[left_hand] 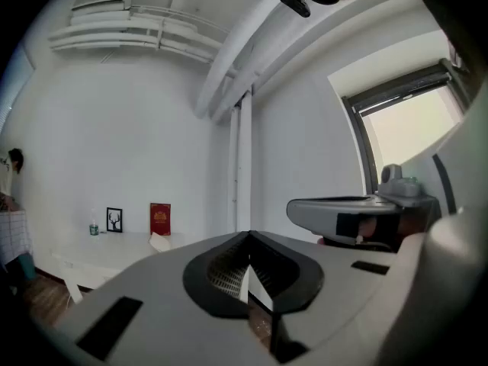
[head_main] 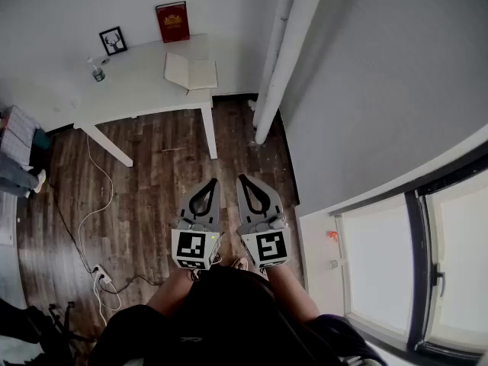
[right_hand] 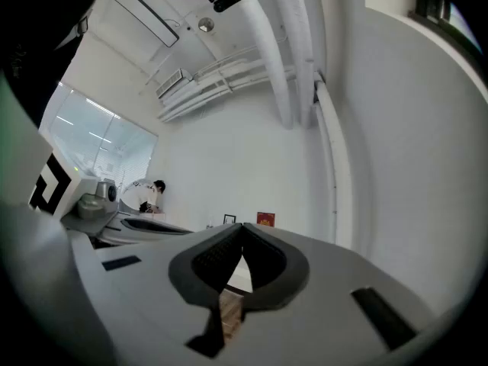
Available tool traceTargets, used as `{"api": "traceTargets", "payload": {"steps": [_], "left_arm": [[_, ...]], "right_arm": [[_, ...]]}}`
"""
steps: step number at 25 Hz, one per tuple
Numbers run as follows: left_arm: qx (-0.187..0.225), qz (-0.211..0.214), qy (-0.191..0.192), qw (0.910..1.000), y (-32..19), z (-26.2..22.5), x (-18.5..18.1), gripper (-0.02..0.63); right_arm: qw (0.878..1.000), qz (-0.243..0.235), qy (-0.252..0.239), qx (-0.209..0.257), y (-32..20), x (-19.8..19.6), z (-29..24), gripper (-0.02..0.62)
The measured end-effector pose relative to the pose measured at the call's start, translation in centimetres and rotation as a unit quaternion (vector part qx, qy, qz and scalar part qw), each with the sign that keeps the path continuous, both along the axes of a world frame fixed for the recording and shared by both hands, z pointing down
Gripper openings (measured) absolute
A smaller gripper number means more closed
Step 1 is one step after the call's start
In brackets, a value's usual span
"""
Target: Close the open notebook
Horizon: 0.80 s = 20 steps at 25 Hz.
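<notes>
Both grippers are held level, side by side, above the wooden floor (head_main: 152, 197).

Left gripper (head_main: 209, 191): jaws pressed together, nothing between them.

Right gripper (head_main: 247, 189): jaws pressed together as well, empty.

The notebook (head_main: 191, 72) lies open on the white table (head_main: 130, 90). It is well ahead of both pairs of jaws, a little left of their tips, and far from touching them.

Beyond the notebook we see a red book (head_main: 172, 21) upright against the wall. A framed picture (head_main: 113, 41) and a small bottle (head_main: 98, 72) sit further left. A white pipe (head_main: 286, 59) runs ahead and right of the right jaws.
</notes>
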<state>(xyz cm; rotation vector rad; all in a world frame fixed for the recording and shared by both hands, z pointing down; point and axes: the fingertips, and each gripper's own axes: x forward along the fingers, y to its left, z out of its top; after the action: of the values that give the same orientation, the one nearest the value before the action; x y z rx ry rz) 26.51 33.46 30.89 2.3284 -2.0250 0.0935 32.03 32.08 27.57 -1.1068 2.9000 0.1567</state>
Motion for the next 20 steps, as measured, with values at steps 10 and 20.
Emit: {"api": "traceTargets", "payload": {"steps": [10, 20], "left_arm": [[-0.006, -0.044, 0.004, 0.9990, 0.6, 0.3, -5.0, 0.003], [-0.011, -0.113, 0.011, 0.9935, 0.3, 0.5, -13.8, 0.003]], "right_arm": [[0.998, -0.054, 0.006, 0.003, 0.4, -5.7, 1.0, 0.025], [0.990, -0.142, 0.009, -0.003, 0.0, -15.4, 0.9, 0.025]]}}
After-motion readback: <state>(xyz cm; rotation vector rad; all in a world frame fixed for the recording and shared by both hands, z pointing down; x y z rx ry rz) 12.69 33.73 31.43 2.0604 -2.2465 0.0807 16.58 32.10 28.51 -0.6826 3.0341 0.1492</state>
